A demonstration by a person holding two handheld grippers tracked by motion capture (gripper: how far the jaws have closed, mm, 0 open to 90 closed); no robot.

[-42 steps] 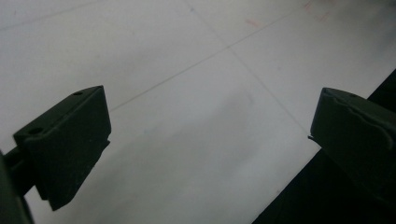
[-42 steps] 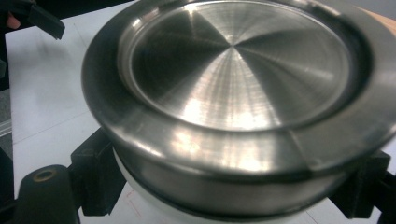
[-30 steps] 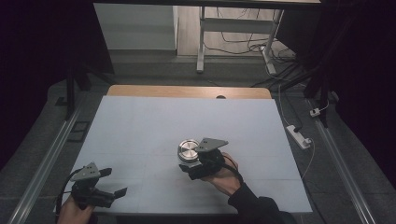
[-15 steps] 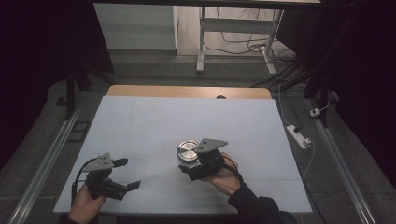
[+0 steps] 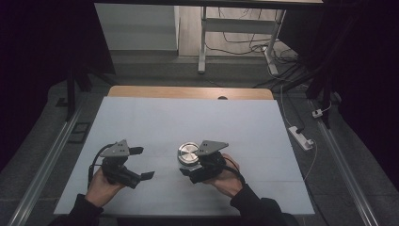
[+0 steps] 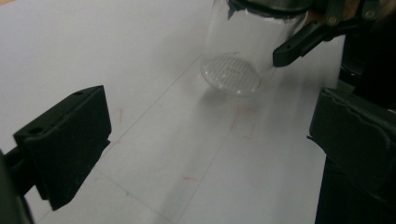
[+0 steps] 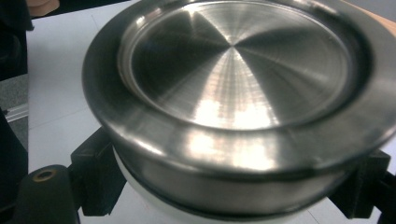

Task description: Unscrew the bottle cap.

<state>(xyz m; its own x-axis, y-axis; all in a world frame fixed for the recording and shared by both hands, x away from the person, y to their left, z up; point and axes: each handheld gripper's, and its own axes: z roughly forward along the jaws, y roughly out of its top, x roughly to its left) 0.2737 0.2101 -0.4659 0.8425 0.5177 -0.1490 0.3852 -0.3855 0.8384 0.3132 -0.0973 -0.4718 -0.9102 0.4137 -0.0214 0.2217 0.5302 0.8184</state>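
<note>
- Dark room all around, with a pale grey-white table [image 5: 188,117] sitting in the middle and a strip of bare wood showing along its far edge.
- Cables are lying on the floor beyond the table, and a white power strip [image 5: 301,137] is sitting on the floor off the table's right side.
- Clear glass jar [image 6: 238,51] with a brushed metal lid [image 5: 188,152] is standing upright on the near-middle part of the table.
- Right gripper [image 5: 195,169] is hugging the jar just under the lid; in the right gripper view its black jaws are pressing against both sides of the glass, below the lid's rim [image 7: 224,154].
- Right hand [image 5: 226,176] is wrapping around that gripper from the near side.
- Left gripper [image 5: 141,164] is hanging over the table left of the jar, not touching it, jaws spread wide with nothing between them.
- Left gripper view is looking toward the jar's ribbed base, with faint red marks on the table surface in front of it.
</note>
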